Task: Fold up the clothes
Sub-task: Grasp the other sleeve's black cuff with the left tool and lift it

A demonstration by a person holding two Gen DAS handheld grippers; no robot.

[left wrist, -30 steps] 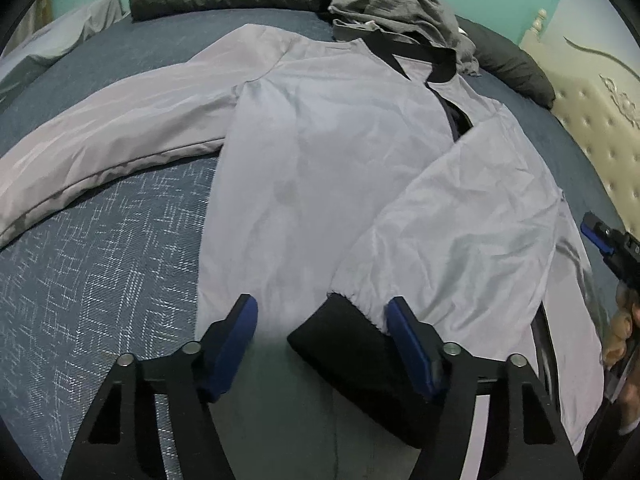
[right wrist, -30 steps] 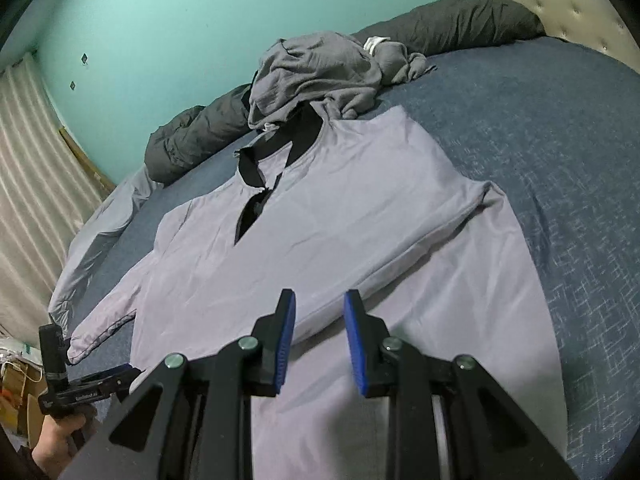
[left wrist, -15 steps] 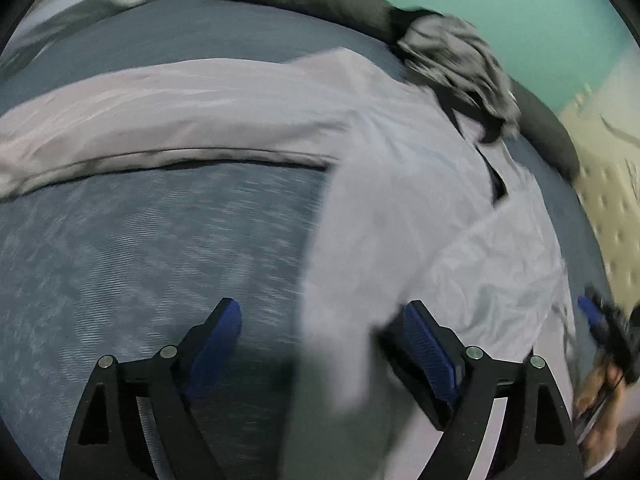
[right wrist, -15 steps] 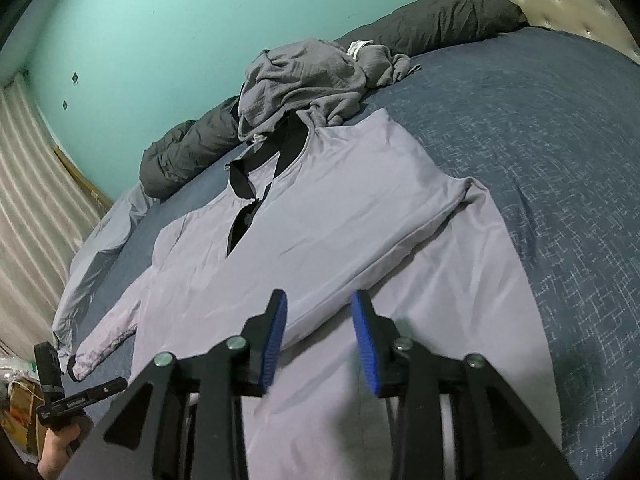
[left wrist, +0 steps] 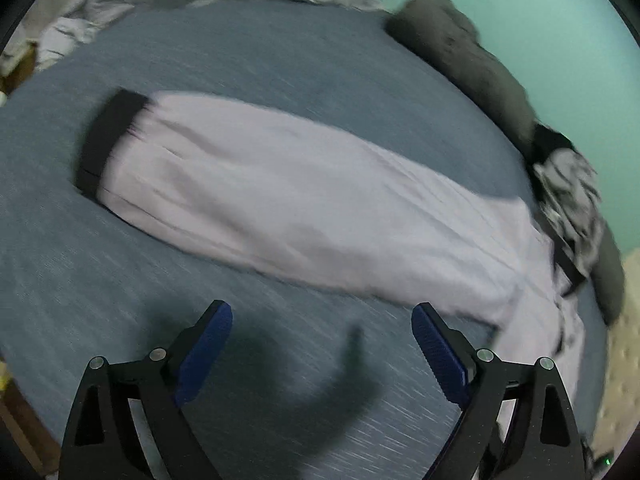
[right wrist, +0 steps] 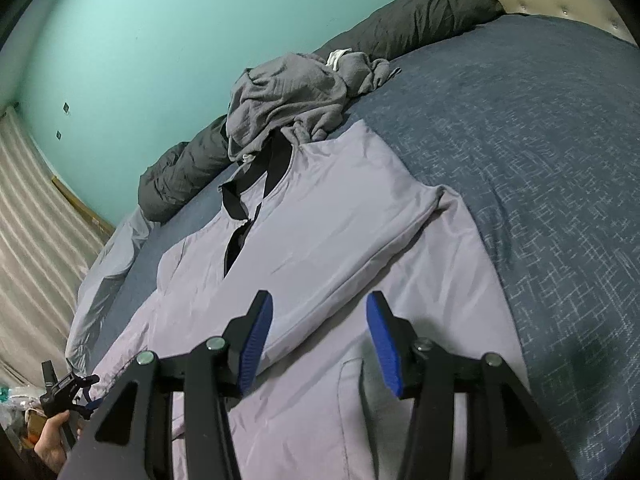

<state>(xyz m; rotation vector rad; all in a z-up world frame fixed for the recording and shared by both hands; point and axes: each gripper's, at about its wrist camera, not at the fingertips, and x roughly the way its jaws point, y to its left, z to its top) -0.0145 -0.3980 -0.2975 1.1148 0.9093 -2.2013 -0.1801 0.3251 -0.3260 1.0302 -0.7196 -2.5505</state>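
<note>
fingers of left gripper [left wrist: 322, 344] opening, empty, above bed [left wrist: 280, 64] beside spread sleeve [left wrist: 280, 196]; fingers of right gripper [right wrist: 320, 334] opening, empty, over jacket [right wrist: 328, 232] lying flat on bed. risk: grabbing bedcover together with slippery sleeve, pulling folded side crooked.

Both wrist cameras look down from close above the blue woven-patterned bed [left wrist: 280, 60], left over a sleeve, right over the torso, sharing the pale lilac black-trimmed jacket [right wrist: 340, 216].
</note>
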